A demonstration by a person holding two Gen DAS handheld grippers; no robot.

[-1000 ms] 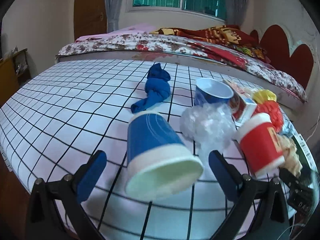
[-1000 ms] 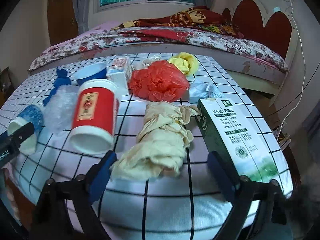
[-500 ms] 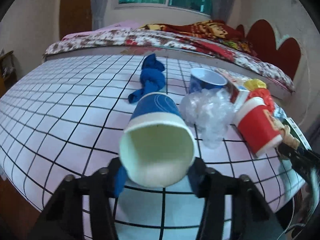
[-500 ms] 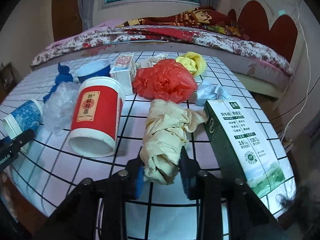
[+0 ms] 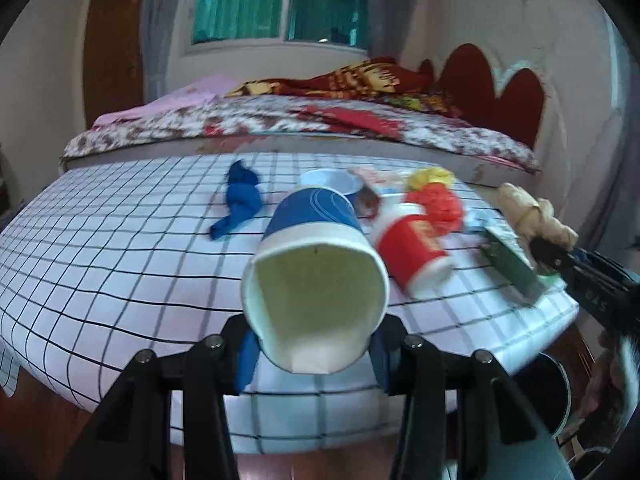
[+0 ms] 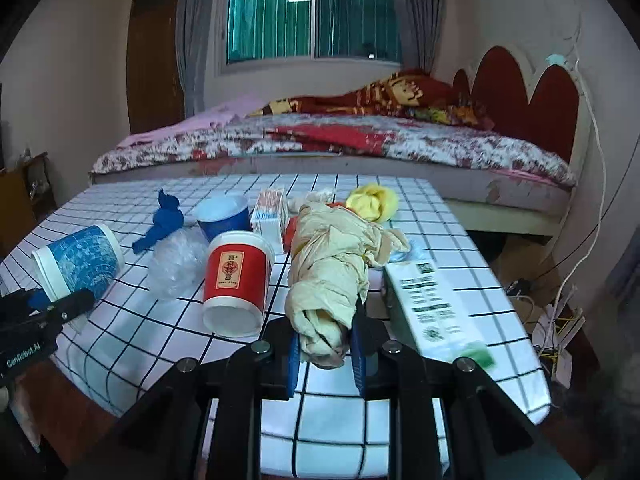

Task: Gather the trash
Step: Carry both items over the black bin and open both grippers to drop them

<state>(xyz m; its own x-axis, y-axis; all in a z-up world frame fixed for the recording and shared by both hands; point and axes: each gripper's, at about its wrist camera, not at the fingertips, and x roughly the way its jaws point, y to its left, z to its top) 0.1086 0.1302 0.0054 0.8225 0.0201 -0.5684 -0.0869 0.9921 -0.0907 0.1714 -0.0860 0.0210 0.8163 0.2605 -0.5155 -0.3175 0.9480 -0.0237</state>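
Bedroom scene: bed (image 6: 360,148) and window (image 6: 312,16) across the top of both frames, grid-checked surface (image 6: 120,340) filling the middle. Left tool (image 5: 314,354), bottom centre of the left wrist view, is clenched on the blue paper cup (image 5: 316,264); its jaws have just been closing on the rim, open mouth toward the camera, and the cup sits raised over the surface. Right tool (image 6: 326,360), bottom centre of the right wrist view, is clamped tight on the beige crumpled bag (image 6: 332,272), whose free end trails up toward frame centre. Rest of the trash lies on the surface: red cup (image 6: 236,280) on its side just left of the bag, clear plastic wad (image 6: 176,264) further left, second blue cup (image 6: 224,220) upright behind it, blue cloth (image 6: 164,224), small carton (image 6: 270,220), yellow bag (image 6: 372,202), green-and-white carton (image 6: 436,308) at right. Dark bin (image 5: 548,392) rim shows at lower right of the left view, beside the surface edge.
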